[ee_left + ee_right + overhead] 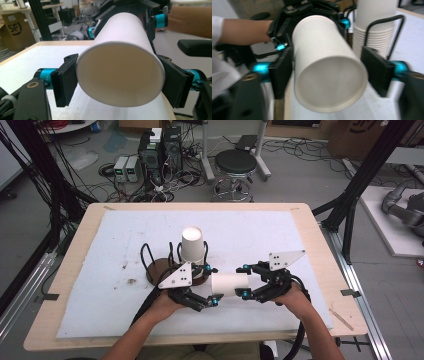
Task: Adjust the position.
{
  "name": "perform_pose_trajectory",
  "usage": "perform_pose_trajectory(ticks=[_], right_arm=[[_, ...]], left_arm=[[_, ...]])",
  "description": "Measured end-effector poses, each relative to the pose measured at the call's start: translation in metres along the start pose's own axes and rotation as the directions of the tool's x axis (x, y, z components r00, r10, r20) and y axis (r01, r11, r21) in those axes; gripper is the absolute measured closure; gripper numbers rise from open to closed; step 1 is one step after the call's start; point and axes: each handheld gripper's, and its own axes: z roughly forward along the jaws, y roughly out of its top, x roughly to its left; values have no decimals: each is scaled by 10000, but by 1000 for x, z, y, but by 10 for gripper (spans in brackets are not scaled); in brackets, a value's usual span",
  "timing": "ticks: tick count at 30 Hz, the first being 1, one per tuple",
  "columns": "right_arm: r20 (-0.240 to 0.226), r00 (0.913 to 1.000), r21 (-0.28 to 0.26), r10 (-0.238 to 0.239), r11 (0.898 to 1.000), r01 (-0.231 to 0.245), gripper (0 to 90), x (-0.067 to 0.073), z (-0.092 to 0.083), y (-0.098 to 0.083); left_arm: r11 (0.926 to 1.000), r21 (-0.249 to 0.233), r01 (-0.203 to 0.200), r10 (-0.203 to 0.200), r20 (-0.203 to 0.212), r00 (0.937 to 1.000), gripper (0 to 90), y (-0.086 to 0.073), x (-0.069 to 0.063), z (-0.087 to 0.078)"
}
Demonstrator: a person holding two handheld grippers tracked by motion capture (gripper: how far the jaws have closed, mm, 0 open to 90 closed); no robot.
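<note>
The fingers [65, 80] of the left gripper [215, 285] are clamping a white paper cup [120, 70], one pad pressing on each side near its end. The right gripper [245, 281] is standing released around the cup's other end: one of its fingers [377, 72] is sitting clear of the wall, while the opposite pad is perhaps just grazing it, though the blur makes that hard to tell. The cup is lying on its side in the air between the two grippers, just above the surface [280, 235], beside the stack of cups [192, 245] in its wire holder [146, 257]. This looks like a handover to the left gripper. Next, the right gripper should be backing straight off without nudging the cup.
</note>
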Motion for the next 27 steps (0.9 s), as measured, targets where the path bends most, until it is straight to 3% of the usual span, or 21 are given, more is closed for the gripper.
perform_pose_trajectory(ticks=[5,13,18,22,23,27], right_arm=[[415,9989,99,-222,9997,218,204,4,-5,6],[1103,9832,1166,-1455,9843,1326,204,14,-10,19],[1300,9612,2215,-2434,9520,2112,204,21,-6,30],[1254,9450,2866,-3021,9229,2570,205,25,-2,38],[1295,9376,3048,-3226,9128,2720,205,25,-1,39],[1306,9280,3573,-3490,8897,2843,205,25,3,41]], left_arm=[[9977,659,-147,151,-65,9999,247,6,1,-1],[9849,1673,-437,449,-30,9990,256,21,4,-3],[9660,2513,-607,631,-13,9980,259,33,4,1],[9446,3178,-816,822,115,9965,259,42,4,4],[9391,3330,-846,849,137,9963,259,44,4,5],[9163,3883,-985,996,174,9949,259,50,5,9]])
